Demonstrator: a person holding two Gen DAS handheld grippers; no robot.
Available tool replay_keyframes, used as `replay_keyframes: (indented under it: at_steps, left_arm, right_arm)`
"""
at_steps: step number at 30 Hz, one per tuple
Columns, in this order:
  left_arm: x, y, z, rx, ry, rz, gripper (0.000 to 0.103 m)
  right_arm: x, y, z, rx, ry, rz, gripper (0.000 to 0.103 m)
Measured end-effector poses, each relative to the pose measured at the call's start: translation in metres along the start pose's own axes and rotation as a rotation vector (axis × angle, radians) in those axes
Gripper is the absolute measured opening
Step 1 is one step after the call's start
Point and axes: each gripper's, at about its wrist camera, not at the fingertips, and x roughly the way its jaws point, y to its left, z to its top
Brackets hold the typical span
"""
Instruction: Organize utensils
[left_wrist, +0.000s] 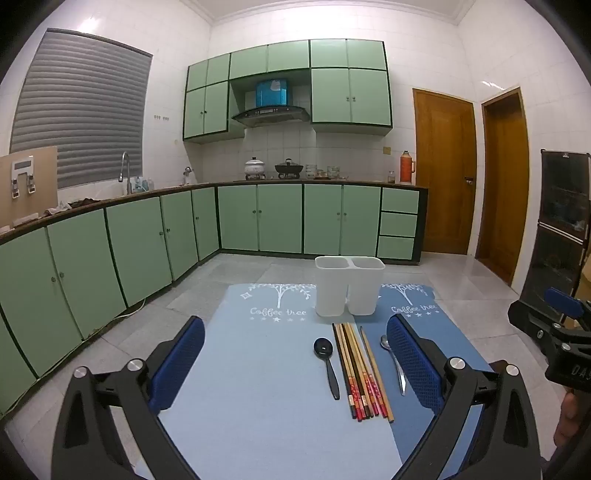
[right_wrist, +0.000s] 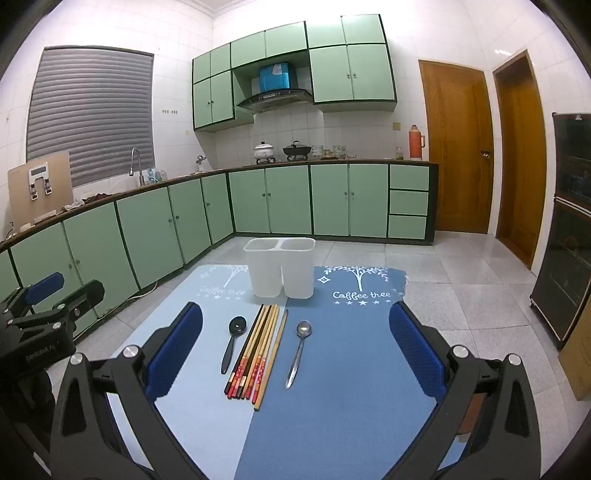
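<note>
On the blue mat we hover both claws, left gripper and right gripper, spread wide and holding nothing, chopsticks at twelve o'clock between black spoon and metal spoon, white two-cup holder just beyond.

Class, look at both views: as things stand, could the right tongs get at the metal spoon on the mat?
Probably yes. The right tongs stand wide open and empty, with the metal spoon lying flat ahead between the fingers. It lies apart from the chopsticks, and nothing lies over it.
</note>
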Motion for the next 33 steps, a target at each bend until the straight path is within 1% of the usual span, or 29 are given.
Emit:
replay_keyframes:
  at_steps: [33]
  left_arm:
    - [-0.0012, -0.0003, -0.0005, 0.004, -0.001, 0.000, 0.095]
  right_arm:
    - [0.0002, -0.0010, -0.0005, 0.004, -0.007, 0.004, 0.098]
